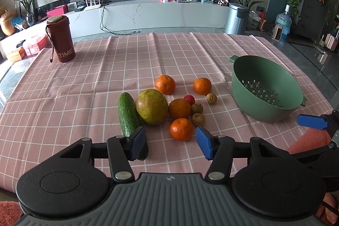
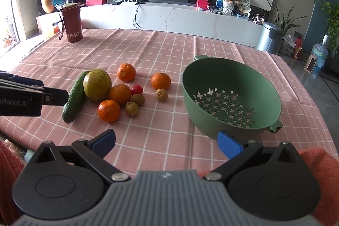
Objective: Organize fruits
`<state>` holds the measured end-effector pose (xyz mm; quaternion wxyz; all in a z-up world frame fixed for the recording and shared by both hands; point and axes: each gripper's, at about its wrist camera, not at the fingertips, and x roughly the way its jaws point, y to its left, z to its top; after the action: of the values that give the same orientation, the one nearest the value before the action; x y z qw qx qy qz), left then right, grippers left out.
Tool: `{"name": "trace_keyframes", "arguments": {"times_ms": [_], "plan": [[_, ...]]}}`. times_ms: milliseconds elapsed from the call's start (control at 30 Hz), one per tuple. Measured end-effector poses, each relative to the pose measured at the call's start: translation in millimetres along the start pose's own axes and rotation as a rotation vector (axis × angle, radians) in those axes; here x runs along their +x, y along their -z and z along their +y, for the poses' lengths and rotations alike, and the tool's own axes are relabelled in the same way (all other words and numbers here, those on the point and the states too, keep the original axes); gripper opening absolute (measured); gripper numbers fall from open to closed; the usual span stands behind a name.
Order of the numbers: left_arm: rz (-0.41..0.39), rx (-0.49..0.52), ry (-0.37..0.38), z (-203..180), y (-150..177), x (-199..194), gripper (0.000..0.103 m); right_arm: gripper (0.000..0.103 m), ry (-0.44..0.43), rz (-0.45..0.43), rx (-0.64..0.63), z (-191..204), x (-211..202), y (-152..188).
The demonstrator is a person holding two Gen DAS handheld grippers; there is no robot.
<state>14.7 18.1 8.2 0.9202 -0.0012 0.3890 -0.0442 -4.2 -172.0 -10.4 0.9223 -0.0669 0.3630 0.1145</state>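
Observation:
A cluster of fruit lies mid-table on the pink checked cloth: a cucumber [image 1: 129,114], a green mango [image 1: 151,106], several oranges with the nearest [image 1: 181,129], a small red fruit [image 1: 189,99] and small brown longans [image 1: 198,119]. An empty green colander [image 1: 267,89] sits to the right. My left gripper [image 1: 171,145] is open and empty, just short of the cucumber and the nearest orange. My right gripper [image 2: 166,142] is open and empty, at the colander's [image 2: 231,96] near rim. The fruit also shows in the right wrist view, the nearest orange [image 2: 109,110] left of that gripper.
A maroon tumbler marked TIME [image 1: 61,39] stands at the far left of the table. The tablecloth [image 1: 95,77] ends at the far edge, with a TV counter and a bin [image 1: 237,18] beyond. The table's right edge runs past the colander.

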Motion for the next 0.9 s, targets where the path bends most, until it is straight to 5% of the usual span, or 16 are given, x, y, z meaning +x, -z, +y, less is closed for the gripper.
{"name": "trace_keyframes", "arguments": {"times_ms": [133,233,467,900], "plan": [[0.019,-0.054,0.023,16.7,-8.6,8.4,0.054,0.096,-0.046,0.001,0.036,0.3,4.9,-8.4],[0.049,-0.085,0.026,28.7,-14.7,20.3,0.054,0.081,-0.085,0.009,0.039,3.2,14.1,-16.0],[0.151,-0.124,-0.004,51.7,-25.7,57.8,0.048,0.075,-0.178,0.031,0.038,20.1,48.8,-38.9],[0.277,-0.220,0.034,94.7,-24.6,117.7,0.045,0.064,-0.337,0.067,-0.163,71.2,119.4,-69.1]]}}
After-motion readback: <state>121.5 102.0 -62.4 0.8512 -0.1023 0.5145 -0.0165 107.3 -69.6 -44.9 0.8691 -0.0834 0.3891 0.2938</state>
